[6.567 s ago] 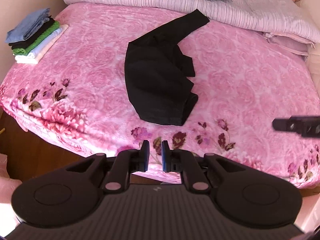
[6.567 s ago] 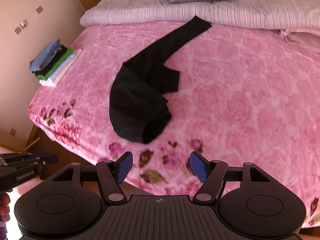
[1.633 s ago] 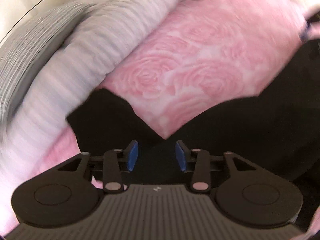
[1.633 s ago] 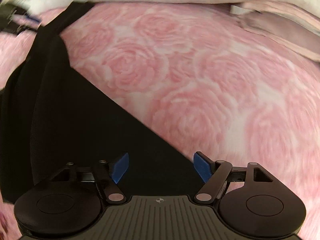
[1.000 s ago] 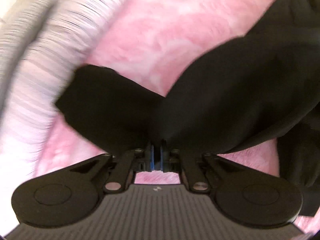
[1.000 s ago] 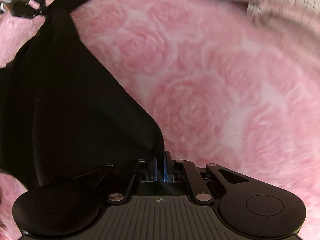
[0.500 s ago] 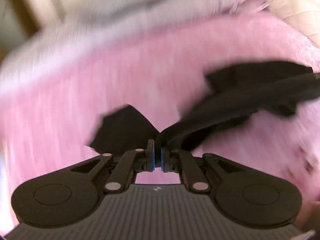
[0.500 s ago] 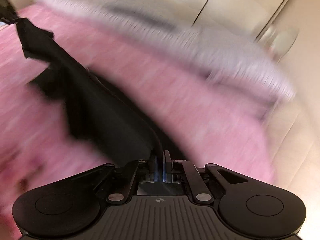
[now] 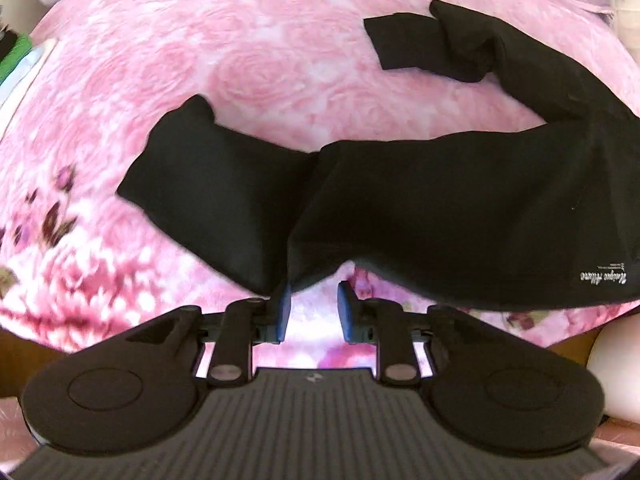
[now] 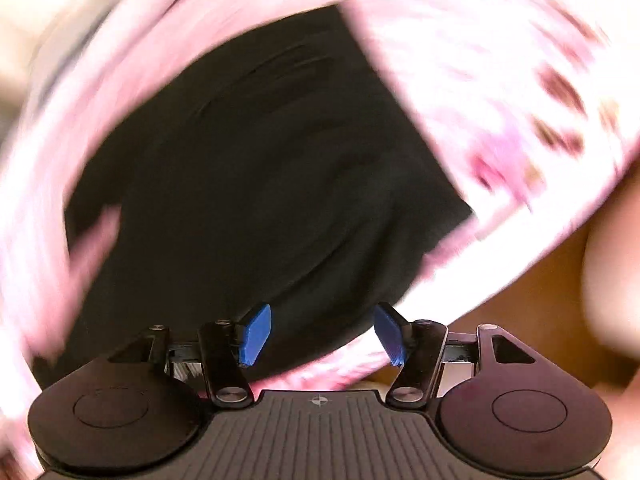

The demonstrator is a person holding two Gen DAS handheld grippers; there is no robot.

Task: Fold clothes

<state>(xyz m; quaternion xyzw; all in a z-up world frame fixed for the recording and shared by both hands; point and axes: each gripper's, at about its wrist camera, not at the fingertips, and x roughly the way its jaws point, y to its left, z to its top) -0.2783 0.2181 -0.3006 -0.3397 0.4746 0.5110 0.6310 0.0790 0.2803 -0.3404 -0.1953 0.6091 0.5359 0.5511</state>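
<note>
- The left hand-held gripper [image 9: 311, 312] has just been opening: its blue pads stand partly apart, with pink bedspread showing between them and nothing clamped. The black garment [image 9: 420, 208] hangs just past the fingertips, its hem brushing the left pad.
- Just ahead of this hand-held gripper one black sleeve [image 9: 208, 196] fans out to the left. The body runs off to the right, and a second, crumpled sleeve [image 9: 424, 44] lies far ahead to the right.
- The garment's long axis seems to run left to right across the bed [image 9: 260, 68], with the printed label [image 9: 604, 277] at its right end.
- The right hand-held gripper [image 10: 322, 334] has also just been opening and stands wide, nothing pinched. Though the view is blurred, black cloth [image 10: 256, 168] spreads directly ahead and under the fingertips.
- The step in hand looks like laying the garment flat. To do it well, let both corners go fully, lift clear without snagging the hem, then smooth the crumpled sleeve before folding.
</note>
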